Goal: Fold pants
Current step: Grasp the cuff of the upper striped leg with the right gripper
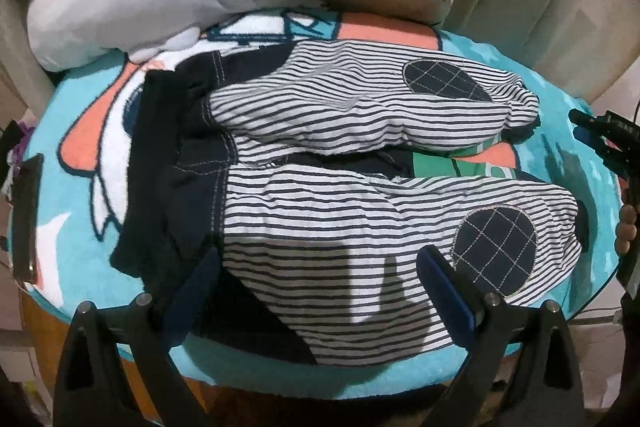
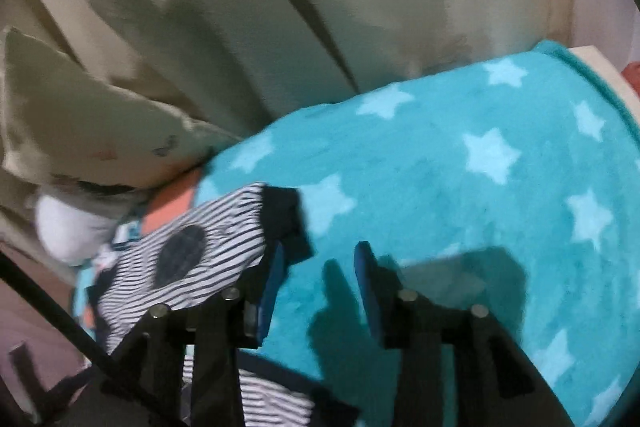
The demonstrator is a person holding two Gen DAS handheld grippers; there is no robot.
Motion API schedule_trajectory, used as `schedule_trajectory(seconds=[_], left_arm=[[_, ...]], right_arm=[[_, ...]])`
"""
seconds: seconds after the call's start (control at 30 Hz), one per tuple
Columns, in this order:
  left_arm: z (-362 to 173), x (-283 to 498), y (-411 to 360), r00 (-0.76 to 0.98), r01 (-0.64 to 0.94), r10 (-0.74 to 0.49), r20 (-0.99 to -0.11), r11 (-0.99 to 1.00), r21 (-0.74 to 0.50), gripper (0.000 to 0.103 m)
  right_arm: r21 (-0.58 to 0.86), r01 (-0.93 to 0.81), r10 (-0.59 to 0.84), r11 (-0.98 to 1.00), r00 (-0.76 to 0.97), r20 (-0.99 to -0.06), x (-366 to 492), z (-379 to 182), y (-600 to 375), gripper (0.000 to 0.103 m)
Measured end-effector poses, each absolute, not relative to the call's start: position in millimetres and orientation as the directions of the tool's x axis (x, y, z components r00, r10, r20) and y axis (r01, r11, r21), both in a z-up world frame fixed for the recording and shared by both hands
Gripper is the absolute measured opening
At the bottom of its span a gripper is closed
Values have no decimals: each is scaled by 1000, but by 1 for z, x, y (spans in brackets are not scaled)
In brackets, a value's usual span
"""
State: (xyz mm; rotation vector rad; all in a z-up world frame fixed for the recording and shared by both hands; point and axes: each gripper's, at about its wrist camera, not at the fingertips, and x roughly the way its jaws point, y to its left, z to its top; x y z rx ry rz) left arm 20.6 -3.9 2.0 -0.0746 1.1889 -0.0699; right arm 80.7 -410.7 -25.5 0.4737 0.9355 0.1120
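pants [image 1: 340,187] lie soft and limp at frame centre; both my fingers, left [image 1: 320,291] and right [image 2: 318,279], hang released; i'd pinch a cuff.

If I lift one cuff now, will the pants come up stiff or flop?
Probably flop: the pants lie wrinkled and bunched, so thin soft cloth. Likely light, given how small they are on the blanket. The quilted knee patches may hang slightly stiffer.
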Motion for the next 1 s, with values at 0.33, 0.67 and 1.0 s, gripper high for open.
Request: schedule_trajectory(seconds=[0.33,0.67,1.0], left_arm=[[0,13,-6,361,38,-92,-928,996,-84,99],[-8,16,18,340,-63,-83,-937,992,-110,99],[-7,25,9,351,-8,-91,-932,995,-99,99]], right_arm=[[575,100,463,812,489,-739,145,-73,-370,13],[151,85,89,985,498,-863,140,-47,-360,7],[378,192,215,906,560,-800,77,-30,-431,33]])
